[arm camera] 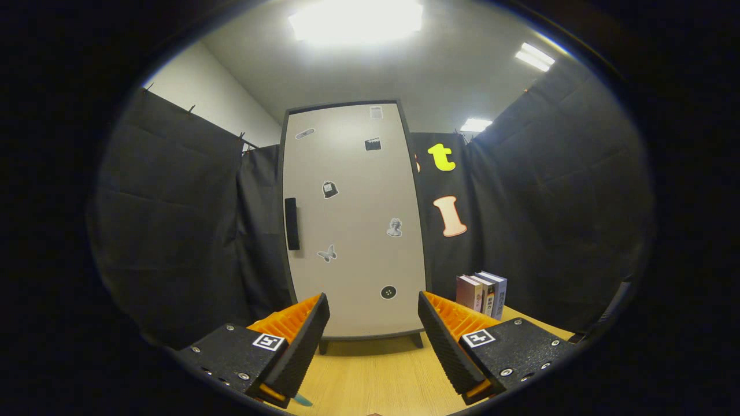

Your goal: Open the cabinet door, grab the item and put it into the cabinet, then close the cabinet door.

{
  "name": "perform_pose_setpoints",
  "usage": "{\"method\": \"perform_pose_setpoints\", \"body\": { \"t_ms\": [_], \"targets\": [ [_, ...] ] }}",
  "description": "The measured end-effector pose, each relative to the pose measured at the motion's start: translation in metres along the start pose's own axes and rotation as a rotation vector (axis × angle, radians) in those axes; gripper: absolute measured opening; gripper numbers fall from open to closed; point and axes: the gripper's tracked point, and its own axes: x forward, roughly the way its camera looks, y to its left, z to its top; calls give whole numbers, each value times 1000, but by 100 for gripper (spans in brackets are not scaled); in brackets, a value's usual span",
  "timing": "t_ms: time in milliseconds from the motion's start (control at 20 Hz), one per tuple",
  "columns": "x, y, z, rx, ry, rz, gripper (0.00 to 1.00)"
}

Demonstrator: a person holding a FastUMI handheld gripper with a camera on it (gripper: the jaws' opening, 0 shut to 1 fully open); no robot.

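A tall cabinet [352, 219] with a pale door stands upright on the wooden table, straight beyond my fingers. Its door is closed and carries several small stickers. A dark vertical handle [292, 223] sits on the door's left side. A few upright books [483, 293] stand on the table to the right of the cabinet, beyond my right finger. My gripper [374, 306] is open, with nothing between its fingers, a short way back from the cabinet's foot.
The wooden table [376, 370] runs from under my fingers to the cabinet's base. Black cloth walls close in on the left, right and behind the cabinet. A small light-blue object [302, 400] peeks out below my left finger.
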Motion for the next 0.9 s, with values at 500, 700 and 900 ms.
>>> {"method": "perform_pose_setpoints", "body": {
  "t_ms": [500,700,900],
  "targets": [
    [85,74,41,-5,-40,138,95],
    [125,100,57,-13,-52,172,95],
    [160,134,65,1,-18,236,95]
  ]
}}
